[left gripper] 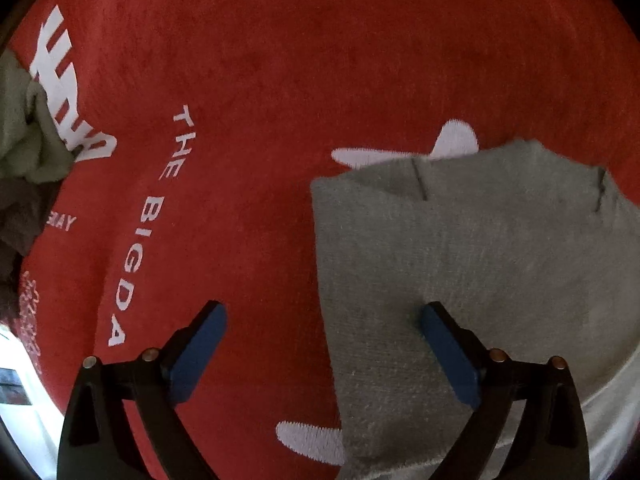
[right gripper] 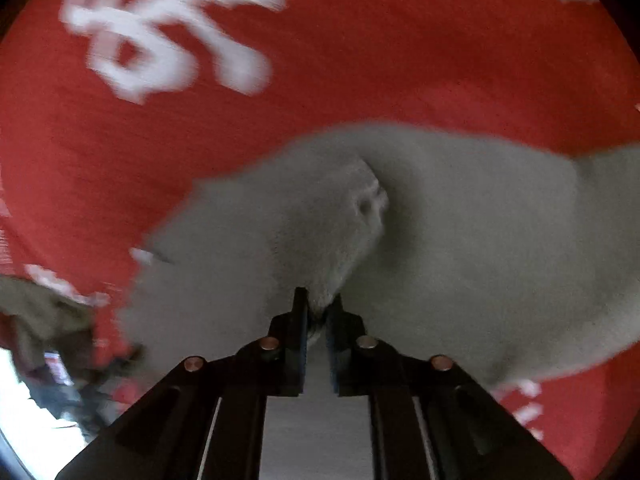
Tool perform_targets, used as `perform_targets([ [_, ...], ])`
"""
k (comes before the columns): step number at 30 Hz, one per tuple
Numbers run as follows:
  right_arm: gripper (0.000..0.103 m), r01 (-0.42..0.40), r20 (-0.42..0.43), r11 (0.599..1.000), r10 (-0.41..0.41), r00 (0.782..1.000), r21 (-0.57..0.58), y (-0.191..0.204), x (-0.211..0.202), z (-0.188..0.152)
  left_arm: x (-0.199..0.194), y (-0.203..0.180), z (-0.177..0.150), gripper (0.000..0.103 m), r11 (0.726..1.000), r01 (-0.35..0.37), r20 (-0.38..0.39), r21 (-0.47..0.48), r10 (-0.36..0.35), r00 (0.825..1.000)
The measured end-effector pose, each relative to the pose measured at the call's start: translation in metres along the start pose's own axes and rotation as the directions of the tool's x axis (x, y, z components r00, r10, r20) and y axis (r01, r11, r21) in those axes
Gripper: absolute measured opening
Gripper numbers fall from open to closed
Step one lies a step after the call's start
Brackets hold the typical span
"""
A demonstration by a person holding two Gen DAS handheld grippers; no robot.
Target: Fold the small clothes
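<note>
The right gripper (right gripper: 318,308) has its jaws nearly closed on a raised fold of the grey knit garment (right gripper: 460,248), a pinch of pale fabric bunched between the pads. The left gripper (left gripper: 322,344) stands wide open with nothing between its blue pads (left gripper: 450,354); one finger hovers over the grey garment (left gripper: 460,272), the other over bare red cloth (left gripper: 240,80).

The garment lies flat on the red cloth with white lettering (right gripper: 168,36), towards its near right part in the left wrist view, where a white surface shows past the cloth's edge. Its long axis seems to run from the near edge away from the left gripper, ending in a notched far edge; which end is which I cannot tell.

The grip takes only a small tuck, so the knit may slide out when lifted, or only the top layer may rise and the fold come out crooked. The red cloth beneath could also be dragged along. A heap of other clothes (left gripper: 28,136) waits at the cloth's left edge.
</note>
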State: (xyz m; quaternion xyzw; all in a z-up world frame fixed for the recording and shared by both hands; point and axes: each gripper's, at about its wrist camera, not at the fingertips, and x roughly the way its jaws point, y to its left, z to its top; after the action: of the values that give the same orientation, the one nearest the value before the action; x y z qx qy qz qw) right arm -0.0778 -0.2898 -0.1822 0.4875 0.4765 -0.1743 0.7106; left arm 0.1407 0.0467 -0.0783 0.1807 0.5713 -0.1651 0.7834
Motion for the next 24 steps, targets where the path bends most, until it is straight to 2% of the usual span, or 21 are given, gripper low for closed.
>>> perform_targets([
  [1,0.025,-0.003,0.013,1.000,0.003,1.000,-0.001,-0.003,-0.008,-0.006,-0.001,0.003,0.003,0.099,1.000,0.030,0.006,-0.004,-0.030,1.000],
  [2,0.037,-0.002,0.012,1.000,0.002,1.000,-0.017,-0.002,-0.014,-0.011,-0.003,0.009,0.010,0.099,0.995,0.096,0.013,-0.011,-0.096,0.995],
  [3,0.042,-0.017,0.007,0.999,0.017,1.000,-0.037,0.000,-0.018,-0.017,-0.001,0.012,0.014,0.099,0.991,0.132,0.009,-0.016,-0.132,0.991],
  [4,0.044,-0.040,-0.006,0.998,0.039,0.999,-0.056,0.004,-0.022,-0.023,0.007,0.017,0.021,0.099,0.981,0.191,-0.017,-0.027,-0.191,0.981],
  [7,0.044,-0.064,-0.052,0.992,0.059,0.997,-0.105,0.015,-0.025,-0.040,0.028,0.022,0.032,0.099,0.964,0.260,-0.068,-0.055,-0.263,0.962],
  [10,0.044,-0.099,-0.074,0.988,0.091,0.993,-0.118,0.027,-0.026,-0.054,0.038,0.025,0.036,0.084,0.958,0.281,-0.082,-0.058,-0.285,0.955],
  [11,0.044,-0.109,-0.076,0.988,0.101,0.992,-0.113,0.030,-0.026,-0.056,0.036,0.027,0.036,0.076,0.954,0.295,-0.072,-0.055,-0.299,0.952],
  [13,0.044,-0.136,-0.079,0.985,0.129,0.989,-0.103,0.038,-0.024,-0.061,0.034,0.030,0.037,0.030,0.939,0.339,-0.083,-0.064,-0.343,0.936],
  [14,0.044,-0.143,-0.081,0.984,0.135,0.988,-0.103,0.040,-0.023,-0.064,0.033,0.033,0.038,0.024,0.937,0.342,-0.081,-0.066,-0.346,0.935],
  [15,0.044,-0.146,-0.085,0.984,0.137,0.987,-0.106,0.045,-0.023,-0.066,0.031,0.035,0.039,0.010,0.938,0.342,-0.073,-0.062,-0.346,0.935],
  [18,0.044,-0.147,-0.099,0.982,0.136,0.986,-0.116,0.058,-0.016,-0.061,0.015,0.040,0.042,0.010,0.946,0.324,-0.018,-0.020,-0.324,0.946],
  [21,0.044,-0.147,-0.097,0.979,0.134,0.986,-0.142,0.074,-0.014,-0.062,0.030,0.050,0.038,0.010,0.957,0.289,-0.046,-0.019,-0.290,0.956],
  [24,0.044,-0.131,-0.112,0.980,0.115,0.987,-0.150,0.081,-0.002,-0.064,0.040,0.064,0.034,0.010,0.947,0.315,-0.033,-0.062,-0.317,0.948],
])
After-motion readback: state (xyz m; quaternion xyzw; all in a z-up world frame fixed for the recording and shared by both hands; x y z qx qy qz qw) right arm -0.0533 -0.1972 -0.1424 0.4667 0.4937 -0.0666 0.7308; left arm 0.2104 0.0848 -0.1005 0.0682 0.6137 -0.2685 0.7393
